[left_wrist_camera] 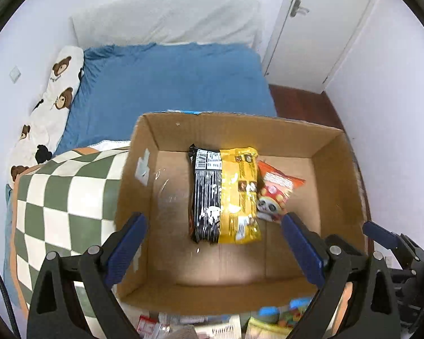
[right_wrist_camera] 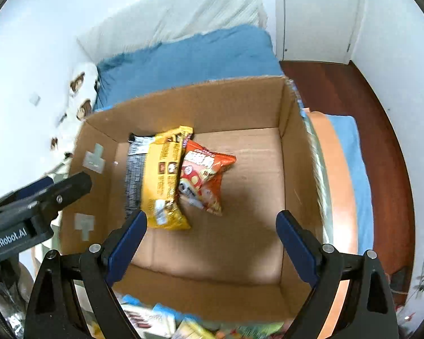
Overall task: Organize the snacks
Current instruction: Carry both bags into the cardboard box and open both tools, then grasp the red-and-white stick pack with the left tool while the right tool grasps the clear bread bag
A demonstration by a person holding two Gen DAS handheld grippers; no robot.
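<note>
An open cardboard box [left_wrist_camera: 234, 130] [right_wrist_camera: 240, 99] stands on the bed. Inside lie a black packet [left_wrist_camera: 206, 195] [right_wrist_camera: 134, 169], a yellow packet [left_wrist_camera: 238, 195] [right_wrist_camera: 164, 180] overlapping it, and an orange-red snack bag [left_wrist_camera: 277, 189] [right_wrist_camera: 206, 178] to their right. My left gripper [left_wrist_camera: 212, 251] is open and empty above the box's near side. My right gripper [right_wrist_camera: 212, 245] is open and empty above the box's near half. The left gripper also shows at the left of the right wrist view [right_wrist_camera: 48, 195]. Several loose snack packets [left_wrist_camera: 268, 319] [right_wrist_camera: 161, 322] lie in front of the box, partly hidden.
The box sits on a green-and-white checkered blanket [left_wrist_camera: 62, 206] over a blue bed sheet [left_wrist_camera: 169, 84]. A bear-print pillow [left_wrist_camera: 51, 99] lies along the left wall. A white door [left_wrist_camera: 316, 28] and a dark wood floor [right_wrist_camera: 353, 107] lie to the right.
</note>
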